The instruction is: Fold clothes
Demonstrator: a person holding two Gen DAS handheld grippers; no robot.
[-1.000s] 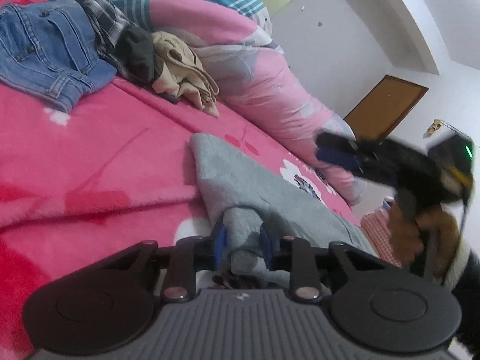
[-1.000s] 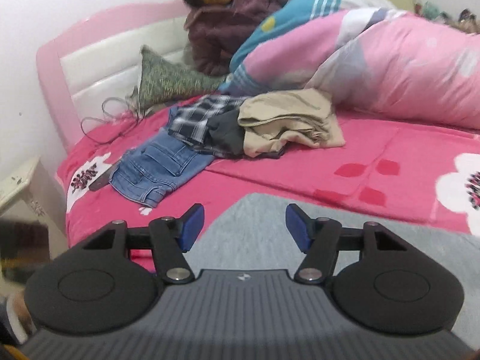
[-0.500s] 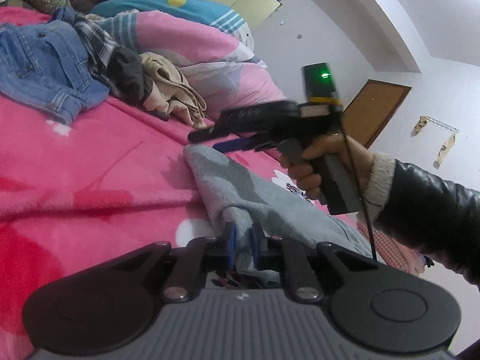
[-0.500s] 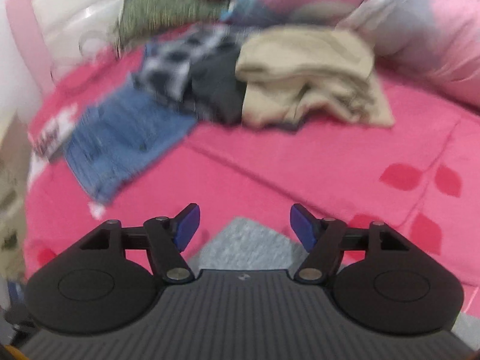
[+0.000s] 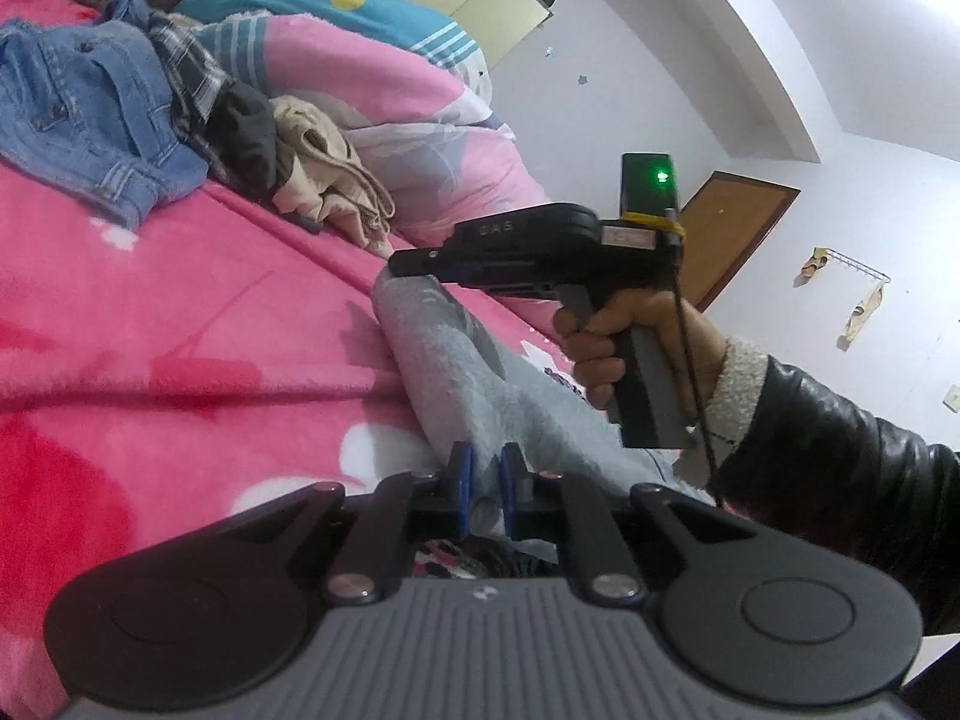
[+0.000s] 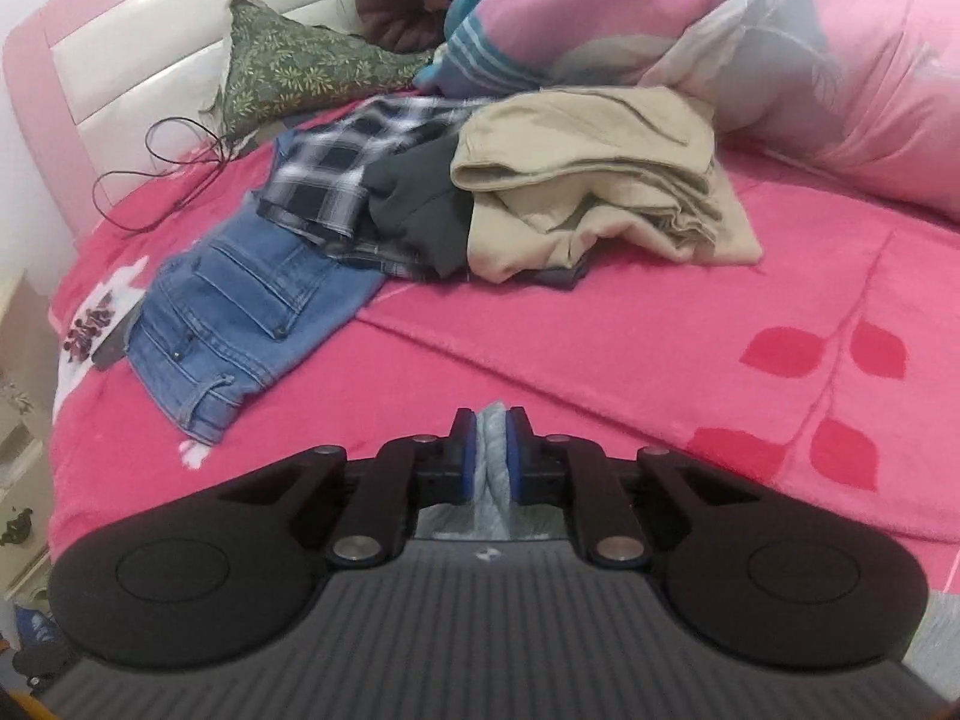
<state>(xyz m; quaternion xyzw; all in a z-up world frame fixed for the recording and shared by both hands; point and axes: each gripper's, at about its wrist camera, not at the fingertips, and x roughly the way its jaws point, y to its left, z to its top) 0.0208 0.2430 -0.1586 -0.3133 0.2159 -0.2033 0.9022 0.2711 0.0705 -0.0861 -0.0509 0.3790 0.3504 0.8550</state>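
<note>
Grey garment [image 5: 480, 378]: near edge of pink bed [image 5: 180, 312], both ends pinched. My left gripper [image 5: 483, 489] clamped on the near end; my right gripper [image 6: 492, 456] clamped on the far corner. Advice: lift evenly, keep cloth taut, align edges.

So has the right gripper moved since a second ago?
Yes. The right gripper has gone forward and down toward the beige folded trousers, which now loom larger in its view, and it has shut on the grey garment.
</note>
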